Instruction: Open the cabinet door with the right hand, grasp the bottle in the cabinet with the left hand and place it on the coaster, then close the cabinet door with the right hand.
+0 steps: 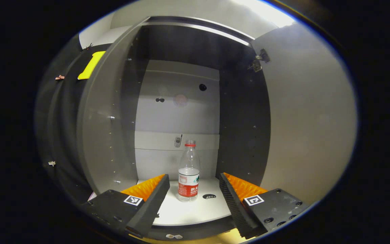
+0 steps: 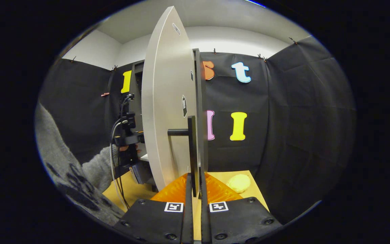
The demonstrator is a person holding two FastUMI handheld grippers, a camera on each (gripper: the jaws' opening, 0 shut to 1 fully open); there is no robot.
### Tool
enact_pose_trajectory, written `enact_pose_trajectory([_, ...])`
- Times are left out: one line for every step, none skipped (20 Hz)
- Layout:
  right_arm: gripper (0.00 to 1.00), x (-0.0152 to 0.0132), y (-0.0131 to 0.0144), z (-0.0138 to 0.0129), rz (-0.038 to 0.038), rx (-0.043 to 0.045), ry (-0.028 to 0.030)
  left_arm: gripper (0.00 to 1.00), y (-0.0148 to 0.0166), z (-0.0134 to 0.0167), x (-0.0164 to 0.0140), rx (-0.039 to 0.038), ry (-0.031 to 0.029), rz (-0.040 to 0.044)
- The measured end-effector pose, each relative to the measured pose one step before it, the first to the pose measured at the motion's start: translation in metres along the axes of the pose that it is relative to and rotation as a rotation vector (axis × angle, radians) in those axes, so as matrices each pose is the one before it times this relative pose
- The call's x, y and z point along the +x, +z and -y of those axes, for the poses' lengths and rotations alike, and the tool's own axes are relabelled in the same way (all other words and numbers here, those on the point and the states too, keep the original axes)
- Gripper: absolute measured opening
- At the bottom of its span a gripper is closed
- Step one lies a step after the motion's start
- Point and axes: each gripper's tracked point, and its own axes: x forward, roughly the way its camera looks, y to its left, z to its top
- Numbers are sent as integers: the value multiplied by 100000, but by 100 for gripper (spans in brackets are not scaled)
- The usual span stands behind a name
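A clear bottle [image 1: 188, 176] with a red cap and red label stands upright on the white floor of the open cabinet [image 1: 181, 101]. My left gripper [image 1: 194, 177] is open in front of it, one finger on each side, the bottle still a little beyond the fingertips. In the right gripper view the cabinet door [image 2: 168, 112] stands swung open, seen nearly edge-on. My right gripper [image 2: 195, 181] is shut on its dark vertical handle [image 2: 192, 149]. A pale yellow round thing [image 2: 238, 183], perhaps the coaster, lies on the wooden table to the right of the door.
The open door [image 1: 310, 128] walls off the right side of the left gripper view, and a grey panel [image 1: 100, 128] stands on the left. A small hole [image 1: 209, 196] marks the cabinet floor. A hand in a grey sleeve [image 2: 93, 166] holds the left gripper [image 2: 127, 139] at the cabinet.
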Motion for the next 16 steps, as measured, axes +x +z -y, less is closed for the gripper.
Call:
enact_pose_trajectory([13,-519,-152,694,-458,698,-2331,93,-493,-129,1055,1117,625,-1043])
enact_pose_trajectory([13,-361,-310,1364,-757,74,-3352,94,-793,122,923,-21,546,-1131])
enact_pose_trajectory([8,-440,-171,1291,-1296,1499,-3080,93,-624,158,911,-1747,-31,-448])
enact_pose_trajectory([7,36,-491,1477,-439,1920,-4396,93,-556,-114,1078,-1677,-213,-630])
enact_pose_trajectory([28,-14,-136,1253,35,2024,-4294,93,-360,-218,831,-614,339,-170])
enact_pose_trajectory([29,-181,259,1152,704,2420,-4119,93,-316,-199,863,667,750,-531])
enact_pose_trajectory([35,138,207,1147,765,2884,-3574,94,-369,-199,784,1582,986,-536])
enact_pose_trajectory([36,96,310,1548,1070,1888,-4326,94,-248,-27,909,1877,1045,-392])
enact_pose_trajectory([57,733,275,2024,2337,410,-6045,94,-273,-56,662,1599,281,-121])
enact_pose_trajectory([77,587,437,1756,2061,-386,-4824,91,-188,63,563,614,-206,711])
enact_pose_trajectory([97,949,63,1500,800,-428,-5051,94,-63,-87,609,-124,259,409])
enact_pose_trajectory([95,370,-268,991,-210,-211,-3881,94,-244,-238,664,-712,249,249])
enact_pose_trajectory([95,418,-172,634,-214,-394,-2297,94,-289,-130,612,-560,351,-580])
enact_pose_trajectory([95,464,-121,325,-562,-568,-1411,94,-387,-254,506,284,595,-827])
enact_pose_trajectory([95,443,-115,103,-369,-268,-484,94,-382,-187,685,860,350,-1032])
enact_pose_trajectory([95,432,11,-131,-62,397,502,94,-474,-97,663,551,100,-756])
